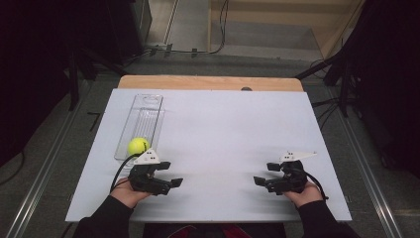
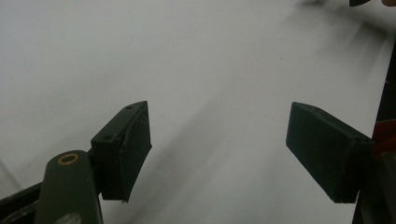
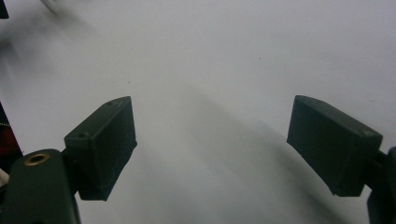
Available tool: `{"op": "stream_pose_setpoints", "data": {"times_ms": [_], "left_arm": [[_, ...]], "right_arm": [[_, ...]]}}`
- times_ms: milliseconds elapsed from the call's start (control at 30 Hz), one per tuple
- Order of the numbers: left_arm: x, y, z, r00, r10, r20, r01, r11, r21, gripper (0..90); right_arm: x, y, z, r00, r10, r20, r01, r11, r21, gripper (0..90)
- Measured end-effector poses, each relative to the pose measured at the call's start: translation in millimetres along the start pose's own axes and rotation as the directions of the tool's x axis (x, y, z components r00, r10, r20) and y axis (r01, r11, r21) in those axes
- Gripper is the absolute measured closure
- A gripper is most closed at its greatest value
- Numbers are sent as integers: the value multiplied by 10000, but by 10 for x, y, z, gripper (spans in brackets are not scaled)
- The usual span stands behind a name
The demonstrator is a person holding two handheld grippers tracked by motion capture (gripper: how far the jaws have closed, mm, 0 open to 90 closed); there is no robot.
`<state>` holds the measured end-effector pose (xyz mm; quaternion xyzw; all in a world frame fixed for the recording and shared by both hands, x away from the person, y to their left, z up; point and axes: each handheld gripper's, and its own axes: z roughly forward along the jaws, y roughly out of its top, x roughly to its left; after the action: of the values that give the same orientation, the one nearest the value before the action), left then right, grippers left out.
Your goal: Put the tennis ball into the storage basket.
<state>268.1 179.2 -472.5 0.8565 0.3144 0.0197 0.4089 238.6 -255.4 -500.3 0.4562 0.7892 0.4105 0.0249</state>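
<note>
A yellow-green tennis ball (image 1: 138,146) lies at the near end of a long clear plastic tray (image 1: 144,111) on the left of the white board (image 1: 223,124). Just in front of the ball, a hand holds my left gripper (image 1: 172,173), which points right along the board. Its jaws stand apart over bare white surface in the left gripper view (image 2: 219,116), with nothing between them. My right gripper (image 1: 264,173) is at the front right and points left toward the other one. It is open too, and its jaws frame bare board (image 3: 212,105).
The white board lies on a wooden table whose far edge (image 1: 208,82) shows behind it. Dark stands and cables crowd the floor on both sides. Metal rails (image 1: 39,173) run along the floor beside the table.
</note>
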Motion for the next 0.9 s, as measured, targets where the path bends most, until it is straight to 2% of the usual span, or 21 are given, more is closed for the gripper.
{"op": "stream_pose_setpoints", "data": {"times_ms": [300,367,900], "left_arm": [[-2,-65,-33,9994,-73,-353,69,9999,-129,226],[4,-77,-33,9994,-159,-319,155,9998,-136,226],[4,-83,-16,9996,-63,-277,62,10000,-40,226]], "right_arm": [[3,-5,4,10000,-34,32,34,10000,4,137],[3,-5,4,10000,-41,43,41,10000,-3,137],[5,-6,14,10000,-62,56,62,10000,26,137]]}}
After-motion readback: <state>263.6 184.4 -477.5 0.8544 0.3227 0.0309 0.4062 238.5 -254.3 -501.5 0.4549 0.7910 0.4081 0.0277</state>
